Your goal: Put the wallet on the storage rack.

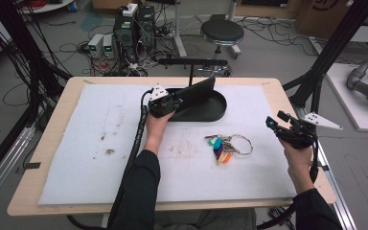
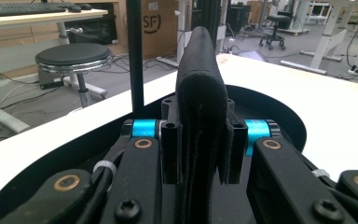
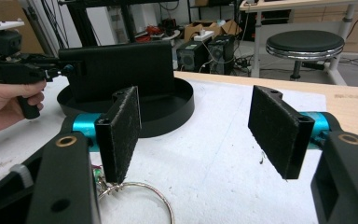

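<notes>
The right gripper (image 3: 196,135) hangs with jaws wide apart and empty, the key bunch (image 1: 227,145) just below and to its left. Farther off, the left gripper (image 2: 200,154) clamps a black wallet (image 2: 200,93) edgewise above the black oval tray (image 1: 215,109).

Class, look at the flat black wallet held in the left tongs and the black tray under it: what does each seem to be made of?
Wallet: probably matte leather or fabric; the left gripper view shows stitched, layered edges and a soft nap. Tray: likely matte plastic or coated metal; its smooth, even rim and low wall suggest so, though the look leaves it open. Left tongs clamp the wallet.
</notes>
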`<state>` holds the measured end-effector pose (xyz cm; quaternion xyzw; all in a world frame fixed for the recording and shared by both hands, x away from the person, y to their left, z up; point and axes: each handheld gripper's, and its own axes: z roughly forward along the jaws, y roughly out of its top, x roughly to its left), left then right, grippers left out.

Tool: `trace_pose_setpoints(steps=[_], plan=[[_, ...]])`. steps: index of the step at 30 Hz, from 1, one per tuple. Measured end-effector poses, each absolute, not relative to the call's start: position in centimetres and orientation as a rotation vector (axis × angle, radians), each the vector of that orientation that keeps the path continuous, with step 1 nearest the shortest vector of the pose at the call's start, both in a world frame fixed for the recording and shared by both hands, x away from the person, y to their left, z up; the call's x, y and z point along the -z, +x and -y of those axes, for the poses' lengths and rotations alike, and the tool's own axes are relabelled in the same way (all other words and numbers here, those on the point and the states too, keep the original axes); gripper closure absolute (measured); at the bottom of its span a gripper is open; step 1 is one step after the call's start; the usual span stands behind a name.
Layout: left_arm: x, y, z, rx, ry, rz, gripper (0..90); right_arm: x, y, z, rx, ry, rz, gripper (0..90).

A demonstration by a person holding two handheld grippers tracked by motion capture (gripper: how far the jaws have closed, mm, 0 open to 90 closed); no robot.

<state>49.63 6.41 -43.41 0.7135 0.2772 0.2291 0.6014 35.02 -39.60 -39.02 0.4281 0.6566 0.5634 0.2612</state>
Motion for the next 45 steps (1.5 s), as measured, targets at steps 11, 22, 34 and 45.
trace_pose_setpoints(steps=[11,22,34,45], plan=[[44.3,50.1,-6.9,-0.529,1.654,-0.654,74.1,39.1,35.1,39.7,-1.528,1.168,-1.776,35.0],[44.4,50.1,-7.2,-0.521,1.686,-0.689,71.2,39.1,35.1,39.7,-1.525,1.162,-1.78,35.0],[43.2,49.5,-7.6,-0.623,1.76,-0.811,27.1,39.1,35.1,39.7,-1.527,1.164,-1.777,35.0],[40.5,46.2,-9.2,-0.697,1.757,-0.775,19.9,39.1,35.0,39.7,-1.52,1.16,-1.782,34.8]])
